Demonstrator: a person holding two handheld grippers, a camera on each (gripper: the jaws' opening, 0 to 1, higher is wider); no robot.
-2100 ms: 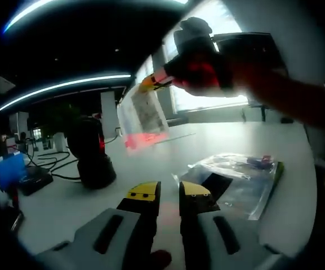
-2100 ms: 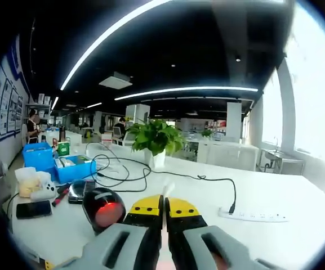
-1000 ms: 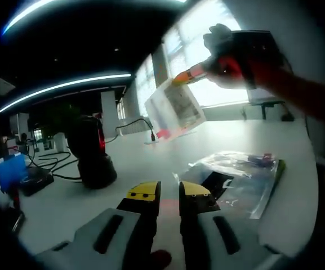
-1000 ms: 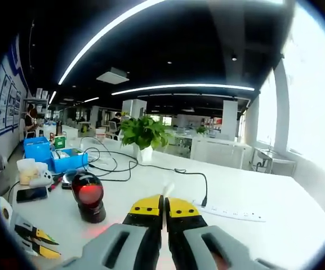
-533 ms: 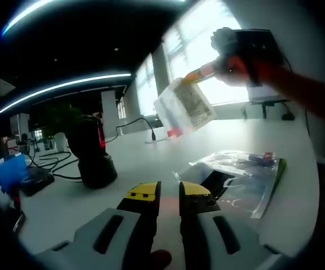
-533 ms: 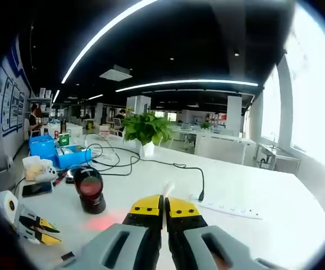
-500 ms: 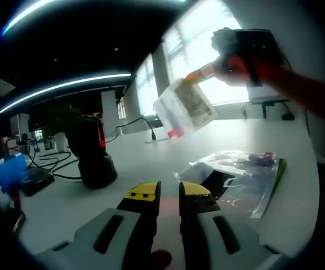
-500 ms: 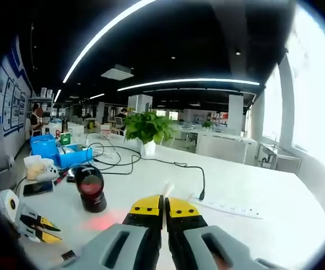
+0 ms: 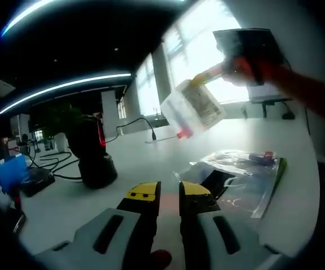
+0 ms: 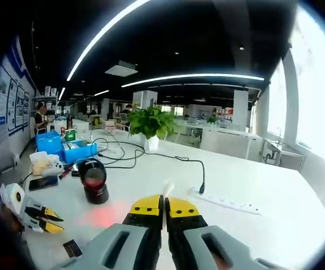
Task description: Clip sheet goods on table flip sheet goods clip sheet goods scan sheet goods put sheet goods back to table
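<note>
Sheet goods: small clear flat packet with a printed card inside and a red lower edge (image 9: 194,109), held in the air above and ahead of the left tongs, tilted; print too blurred to read.
Right tongs: grey with yellow-tipped jaws (image 10: 163,208), clenched on the thin pale edge of the packet, seen end-on between the tips in the right gripper view; in the left gripper view reaching in from the upper right (image 9: 207,74), a hand behind.
Left tongs: grey body, yellow tips (image 9: 169,193), jaws slightly parted, grasping nothing, low over the white table (image 9: 134,163).
Clear plastic bag with dark and green contents (image 9: 236,181): flat on the table, just right of the left tongs.
Black barcode scanner on a stand (image 10: 94,180): ahead-left of the right tongs, red window facing them; red glow on the table beside it.
White power strip (image 10: 224,201): ahead-right, black cable attached.
Potted green plant (image 10: 151,126): far ahead.
Blue bins (image 10: 66,148): far left; labels unreadable.
</note>
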